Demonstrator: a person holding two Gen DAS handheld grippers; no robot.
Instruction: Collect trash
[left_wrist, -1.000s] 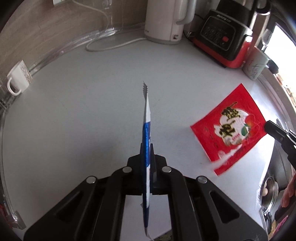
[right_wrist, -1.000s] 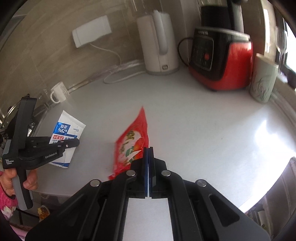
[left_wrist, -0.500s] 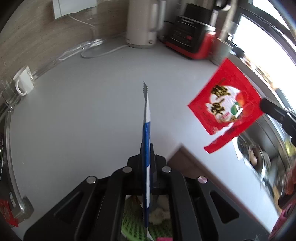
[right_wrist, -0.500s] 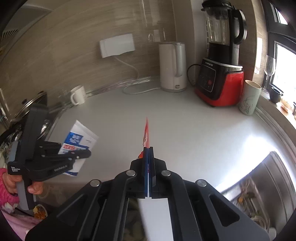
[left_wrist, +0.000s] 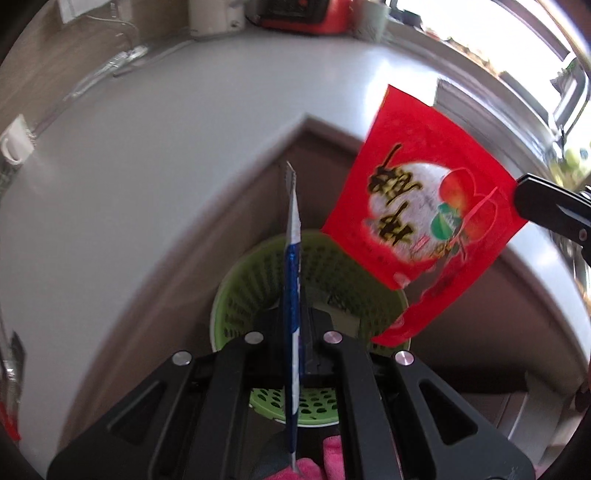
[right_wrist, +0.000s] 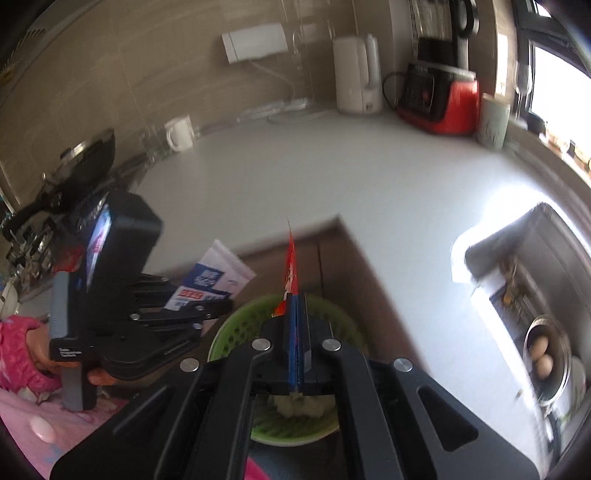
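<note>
Left tool (left_wrist: 293, 332) | pinching blue-white wrapper (left_wrist: 292, 266) | above green basket (left_wrist: 236, 295)

There are two grippers: the left gripper (right_wrist: 207, 308) and the right gripper (left_wrist: 524, 199). Two wrappers: one red snack packet (left_wrist: 424, 218) and one blue-and-white sachet (right_wrist: 210, 280). One green perforated bin (left_wrist: 243, 291). One white kettle (right_wrist: 356, 75), one red-based blender (right_wrist: 439, 99), one white mug (right_wrist: 179, 133), two eggs (right_wrist: 539, 356).
</note>
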